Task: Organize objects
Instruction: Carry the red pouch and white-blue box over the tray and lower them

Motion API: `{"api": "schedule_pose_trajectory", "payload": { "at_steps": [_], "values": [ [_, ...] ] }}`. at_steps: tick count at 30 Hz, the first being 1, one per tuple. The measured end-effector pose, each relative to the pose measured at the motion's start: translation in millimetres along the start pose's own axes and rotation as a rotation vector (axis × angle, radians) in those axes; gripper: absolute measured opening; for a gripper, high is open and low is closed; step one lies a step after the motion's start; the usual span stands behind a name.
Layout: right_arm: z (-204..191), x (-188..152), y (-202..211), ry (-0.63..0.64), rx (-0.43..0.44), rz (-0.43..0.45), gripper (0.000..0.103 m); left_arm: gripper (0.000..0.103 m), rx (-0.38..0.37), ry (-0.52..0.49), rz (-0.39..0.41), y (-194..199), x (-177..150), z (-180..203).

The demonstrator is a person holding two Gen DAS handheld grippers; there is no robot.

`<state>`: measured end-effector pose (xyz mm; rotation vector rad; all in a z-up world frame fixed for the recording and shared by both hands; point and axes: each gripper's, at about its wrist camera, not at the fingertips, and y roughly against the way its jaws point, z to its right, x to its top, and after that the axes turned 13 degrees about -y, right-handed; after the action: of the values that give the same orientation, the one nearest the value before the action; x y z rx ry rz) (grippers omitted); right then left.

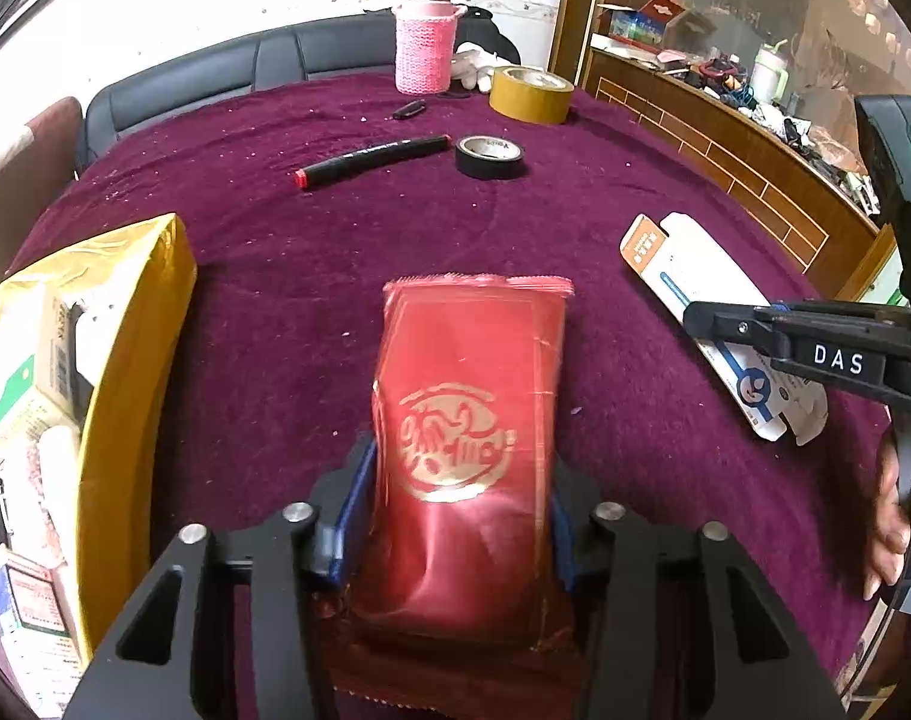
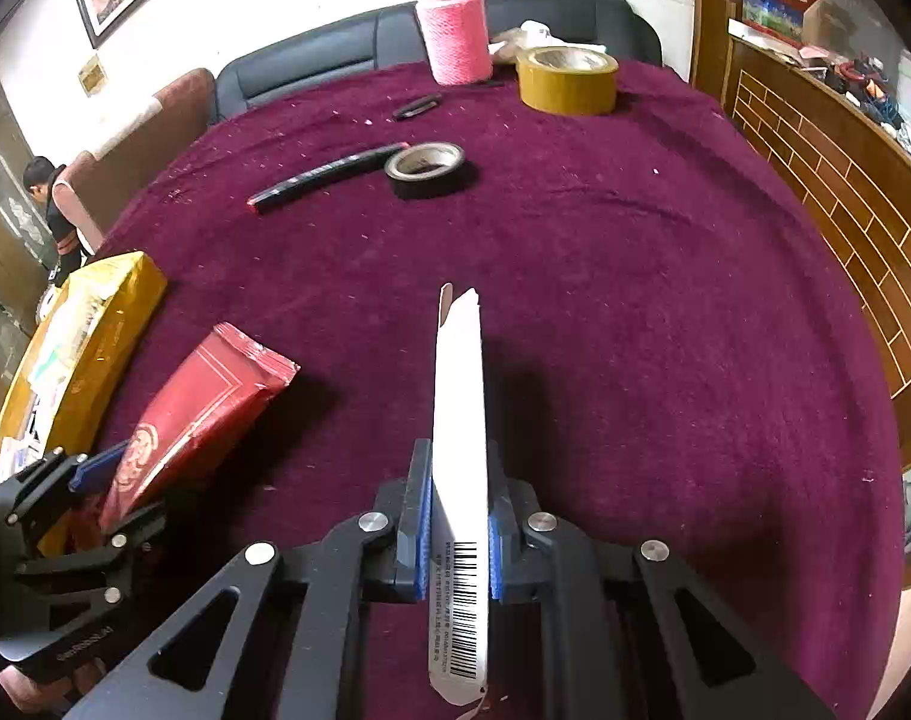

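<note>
A red foil packet (image 1: 467,372) with a gold emblem is lifted off the maroon tablecloth (image 1: 275,228), and my left gripper (image 1: 461,480) is shut on its lower half, blue pads denting its sides. In the right wrist view the same packet (image 2: 197,408) tilts in the left gripper (image 2: 119,498) at lower left. My right gripper (image 2: 458,462) is shut on a flat white carton (image 2: 458,372), held edge-on with its barcode end toward the camera. From the left wrist view that carton (image 1: 671,264) hangs in the right gripper (image 1: 713,324) at the right. A gold box (image 1: 137,360) of several small cartons sits at the left.
Further back lie a black marker (image 1: 371,159) with a red cap, a black tape roll (image 1: 490,156), a tan tape roll (image 1: 530,95), a small black item (image 1: 408,109) and a pink knitted bottle (image 1: 422,48). A wooden counter (image 1: 725,162) borders the right. A person (image 2: 53,204) stands far left.
</note>
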<state>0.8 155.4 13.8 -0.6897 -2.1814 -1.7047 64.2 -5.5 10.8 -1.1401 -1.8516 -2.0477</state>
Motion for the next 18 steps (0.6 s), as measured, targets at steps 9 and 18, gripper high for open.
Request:
{"api": "schedule_pose_trajectory", "payload": {
  "at_steps": [9,18],
  "values": [
    [-38.9,-2.7,22.2,0.052,0.012,0.042,0.015,0.044,-0.009,0.039,0.061,28.5,-12.7,-17.9],
    [-67.8,-12.1,36.5,0.100,0.013,0.060,0.015,0.043,-0.035,0.099,0.102,52.9,-30.1,-36.4]
  ]
}}
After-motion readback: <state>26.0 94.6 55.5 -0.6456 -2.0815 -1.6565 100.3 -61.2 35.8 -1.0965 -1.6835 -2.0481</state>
